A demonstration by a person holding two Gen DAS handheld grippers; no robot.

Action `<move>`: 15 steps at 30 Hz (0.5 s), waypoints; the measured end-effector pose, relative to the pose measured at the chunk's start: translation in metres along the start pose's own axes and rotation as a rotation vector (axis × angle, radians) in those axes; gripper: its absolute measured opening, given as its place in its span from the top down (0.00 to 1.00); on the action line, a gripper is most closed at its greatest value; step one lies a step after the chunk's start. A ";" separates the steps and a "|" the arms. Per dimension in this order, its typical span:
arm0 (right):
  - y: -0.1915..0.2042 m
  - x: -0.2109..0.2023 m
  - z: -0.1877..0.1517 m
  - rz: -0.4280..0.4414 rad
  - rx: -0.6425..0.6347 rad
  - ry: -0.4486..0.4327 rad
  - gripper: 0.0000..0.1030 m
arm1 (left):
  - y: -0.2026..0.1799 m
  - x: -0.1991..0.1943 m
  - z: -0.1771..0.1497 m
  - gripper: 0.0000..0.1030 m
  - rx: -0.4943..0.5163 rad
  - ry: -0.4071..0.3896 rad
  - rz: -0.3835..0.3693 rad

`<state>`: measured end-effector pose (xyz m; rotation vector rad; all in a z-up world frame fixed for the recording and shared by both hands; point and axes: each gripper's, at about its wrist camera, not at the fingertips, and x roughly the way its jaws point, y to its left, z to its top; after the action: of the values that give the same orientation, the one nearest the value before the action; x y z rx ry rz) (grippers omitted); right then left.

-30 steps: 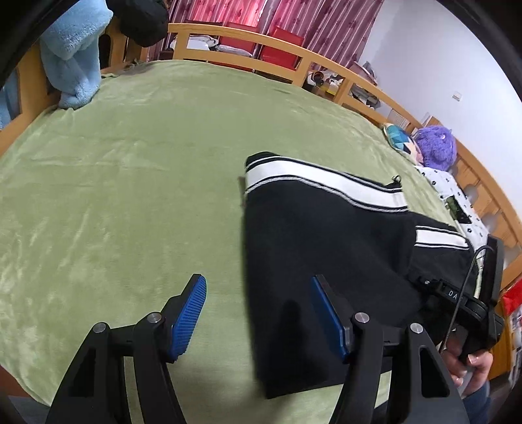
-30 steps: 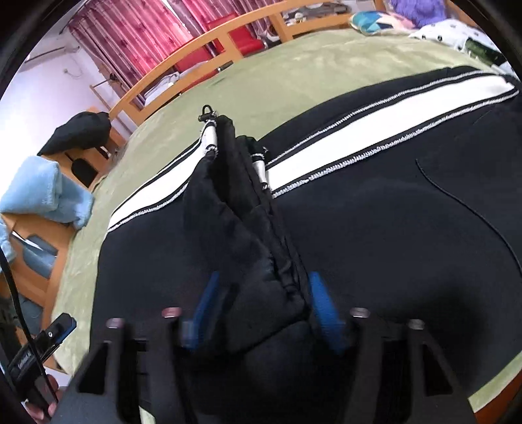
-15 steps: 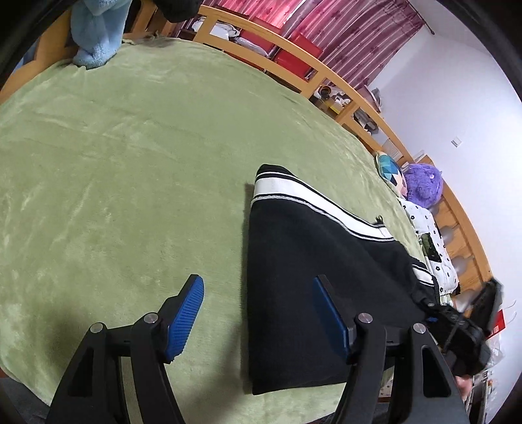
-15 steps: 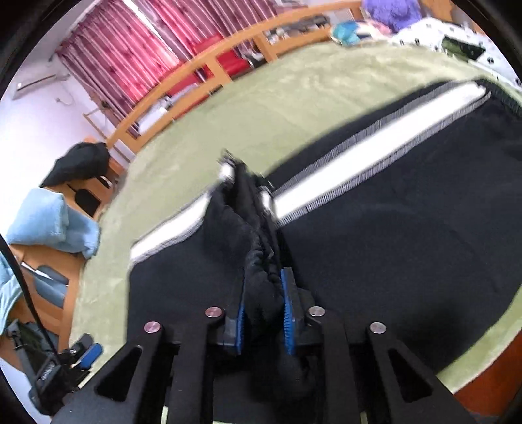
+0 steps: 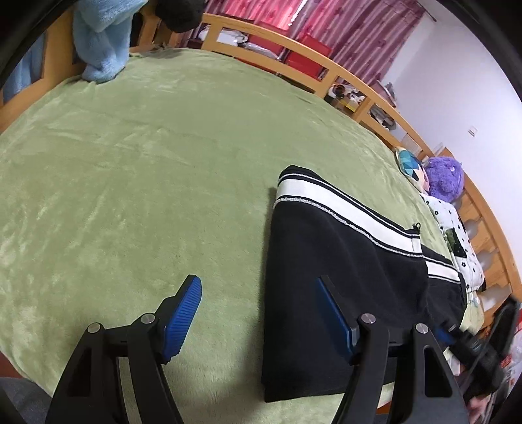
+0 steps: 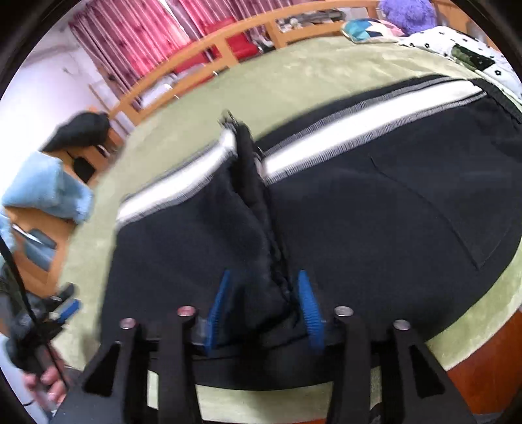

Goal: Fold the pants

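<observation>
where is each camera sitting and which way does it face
Left wrist: on the left tool, open, looking across the green plush blanket at the black white-striped pants; its own fingers show.
Right wrist: on the right tool, facing a raised pants fold between its fingers.
Shared: pants, blanket, purple plush toy.

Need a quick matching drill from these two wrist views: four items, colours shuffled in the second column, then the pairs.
Items:
1. pants
2. bed cover
3. plush toy
4. curtains

Colours:
A. purple
B. red-pink striped
C. black with a white side stripe
D. green

Pairs: 1-C, 2-D, 3-A, 4-B
</observation>
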<state>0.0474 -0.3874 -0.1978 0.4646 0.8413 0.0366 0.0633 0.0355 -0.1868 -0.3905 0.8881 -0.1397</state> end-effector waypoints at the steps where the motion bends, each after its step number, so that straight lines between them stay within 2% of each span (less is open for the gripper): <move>1: 0.001 -0.004 0.006 0.000 0.010 -0.018 0.47 | -0.002 0.001 0.000 0.32 0.014 -0.002 -0.007; 5: -0.003 -0.007 0.038 0.028 0.013 -0.036 0.47 | -0.009 0.004 -0.005 0.32 0.046 -0.004 0.004; 9: 0.007 0.016 0.067 0.034 -0.036 -0.021 0.47 | -0.011 0.011 -0.007 0.32 0.057 0.003 0.007; 12: 0.023 0.051 0.087 0.086 -0.084 0.035 0.46 | -0.010 0.019 -0.009 0.32 0.056 0.016 0.021; 15: 0.033 0.107 0.093 0.089 -0.120 0.164 0.42 | -0.008 0.027 -0.010 0.32 0.046 0.038 0.028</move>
<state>0.1921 -0.3707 -0.2071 0.3894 0.9732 0.2084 0.0732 0.0175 -0.2089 -0.3328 0.9263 -0.1420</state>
